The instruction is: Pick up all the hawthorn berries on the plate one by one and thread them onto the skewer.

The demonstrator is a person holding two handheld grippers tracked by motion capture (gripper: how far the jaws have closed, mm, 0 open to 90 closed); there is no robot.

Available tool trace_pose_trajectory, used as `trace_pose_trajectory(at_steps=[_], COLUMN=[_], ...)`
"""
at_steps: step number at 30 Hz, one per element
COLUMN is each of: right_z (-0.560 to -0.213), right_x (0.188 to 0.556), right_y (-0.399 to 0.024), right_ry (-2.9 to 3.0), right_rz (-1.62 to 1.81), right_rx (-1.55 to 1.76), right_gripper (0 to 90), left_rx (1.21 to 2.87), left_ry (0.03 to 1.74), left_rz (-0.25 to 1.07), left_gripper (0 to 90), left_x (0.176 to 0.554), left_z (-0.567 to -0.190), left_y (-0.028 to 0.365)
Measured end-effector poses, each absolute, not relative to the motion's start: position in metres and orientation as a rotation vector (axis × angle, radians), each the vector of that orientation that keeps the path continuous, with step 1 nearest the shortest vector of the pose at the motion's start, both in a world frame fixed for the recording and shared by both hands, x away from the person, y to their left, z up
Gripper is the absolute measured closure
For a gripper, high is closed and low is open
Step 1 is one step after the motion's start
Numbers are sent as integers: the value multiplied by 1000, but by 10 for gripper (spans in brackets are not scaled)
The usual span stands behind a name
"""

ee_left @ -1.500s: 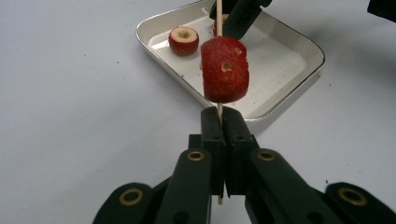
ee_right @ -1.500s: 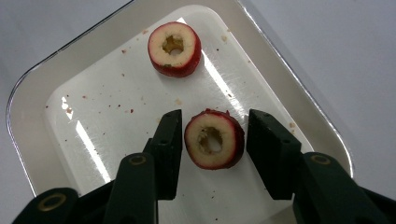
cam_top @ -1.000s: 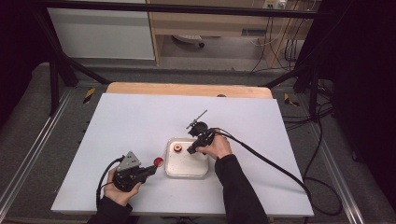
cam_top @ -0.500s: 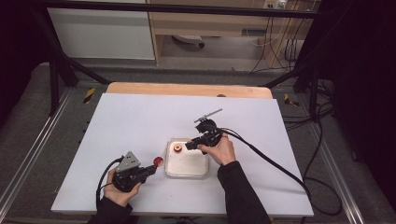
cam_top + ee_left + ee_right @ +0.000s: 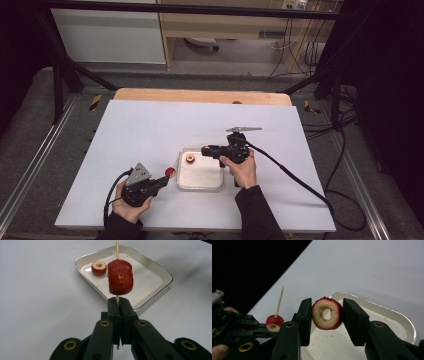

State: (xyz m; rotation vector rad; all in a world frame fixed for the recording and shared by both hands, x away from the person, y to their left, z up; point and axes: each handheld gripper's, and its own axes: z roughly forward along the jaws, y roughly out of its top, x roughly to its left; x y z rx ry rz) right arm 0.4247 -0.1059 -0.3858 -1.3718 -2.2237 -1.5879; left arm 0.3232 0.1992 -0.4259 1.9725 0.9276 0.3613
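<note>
A glossy metal tray (image 5: 160, 272) sits on the smooth matt white table (image 5: 37, 297); the skewer (image 5: 117, 247) is pale wood.

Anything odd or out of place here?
Nothing stands out. The left gripper is shut on a skewer with one red fruit piece threaded on it. The right gripper holds a cored fruit ring over the white tray. Only a few crumbs dot the tray.

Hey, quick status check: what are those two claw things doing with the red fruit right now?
Left gripper shut on skewer, one fruit ring threaded. Right gripper clamps cored fruit above tray. Path clear.
</note>
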Motion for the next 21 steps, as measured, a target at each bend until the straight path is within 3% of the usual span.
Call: trace_pose_trajectory(at_steps=[21], right_z=[-395], right_x=[407], right_y=[-111], right_ry=[-1844], right_rz=[-1965], right_rx=[-1454], right_gripper=[609], left_rx=[1901], left_ry=[982], left_rz=[344], left_gripper=[883], left_x=[313], left_z=[-425], left_y=[177])
